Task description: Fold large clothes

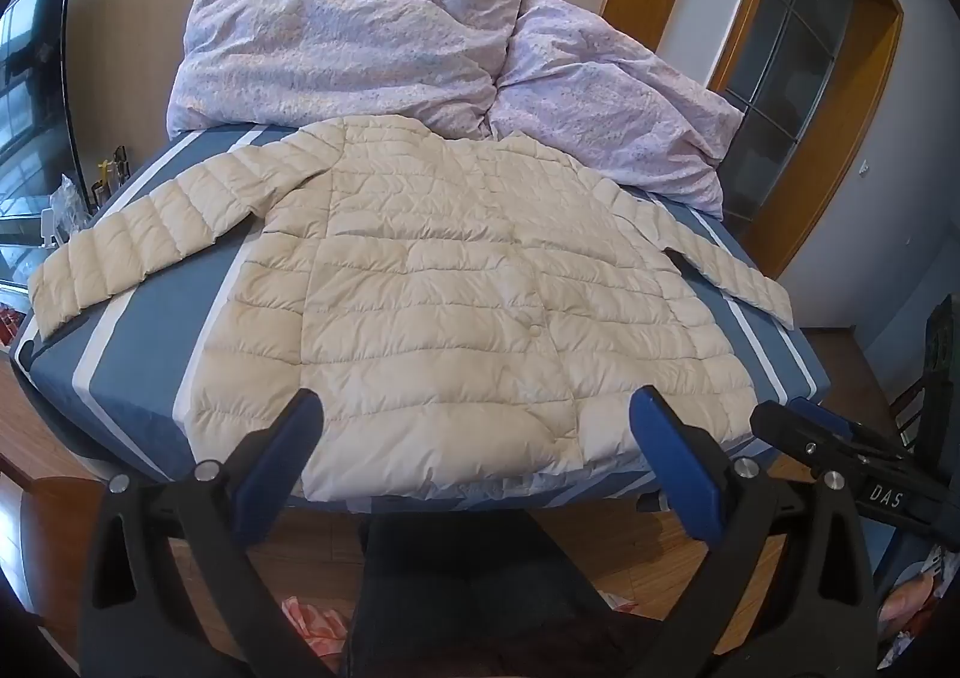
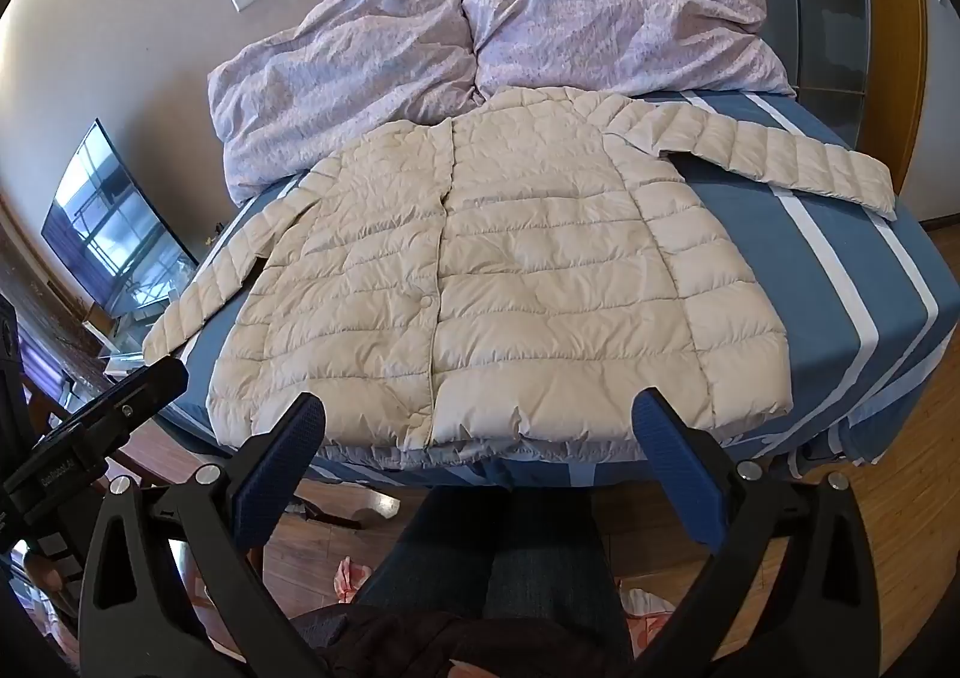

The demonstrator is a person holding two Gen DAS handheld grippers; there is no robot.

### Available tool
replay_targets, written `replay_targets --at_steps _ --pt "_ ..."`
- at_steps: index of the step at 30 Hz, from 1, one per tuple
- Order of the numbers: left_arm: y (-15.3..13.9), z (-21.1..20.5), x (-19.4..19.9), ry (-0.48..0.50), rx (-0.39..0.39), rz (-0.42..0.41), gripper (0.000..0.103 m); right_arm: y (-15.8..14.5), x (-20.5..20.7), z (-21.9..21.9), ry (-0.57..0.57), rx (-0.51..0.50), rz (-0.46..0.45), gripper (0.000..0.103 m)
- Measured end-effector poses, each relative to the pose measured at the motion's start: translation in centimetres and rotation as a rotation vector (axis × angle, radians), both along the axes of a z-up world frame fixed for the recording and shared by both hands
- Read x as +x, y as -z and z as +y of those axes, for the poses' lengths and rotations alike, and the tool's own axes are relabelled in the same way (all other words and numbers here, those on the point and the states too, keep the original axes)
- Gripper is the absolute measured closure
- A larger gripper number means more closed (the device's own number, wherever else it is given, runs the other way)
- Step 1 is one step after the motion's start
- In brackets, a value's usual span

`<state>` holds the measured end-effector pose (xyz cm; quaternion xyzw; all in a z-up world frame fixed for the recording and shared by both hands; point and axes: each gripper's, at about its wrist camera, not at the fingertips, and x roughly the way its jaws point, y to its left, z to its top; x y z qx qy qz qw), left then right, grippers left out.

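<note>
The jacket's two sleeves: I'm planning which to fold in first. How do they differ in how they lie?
In the right wrist view, the jacket lies flat on the bed. The sleeve on the picture's right stretches out nearly sideways, away from the body. The sleeve on the picture's left slants down toward the hem, closer to the body. Both are cream, quilted, flat and unfolded.

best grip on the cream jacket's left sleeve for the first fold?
Take the left sleeve at its cuff, coming from the outer bed edge with the left gripper, which is open. It lies flat, spread outward; the cuff overhangs the bed edge, so a finger can slip under.
</note>
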<state>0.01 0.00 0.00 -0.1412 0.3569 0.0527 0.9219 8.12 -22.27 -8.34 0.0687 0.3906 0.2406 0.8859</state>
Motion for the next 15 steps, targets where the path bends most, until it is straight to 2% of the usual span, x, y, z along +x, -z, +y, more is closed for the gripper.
replay_targets --at_steps 15 --pt "0.01 0.03 0.01 0.0 -0.002 0.0 0.002 0.1 0.1 -0.3 0.001 0.002 0.002 0.001"
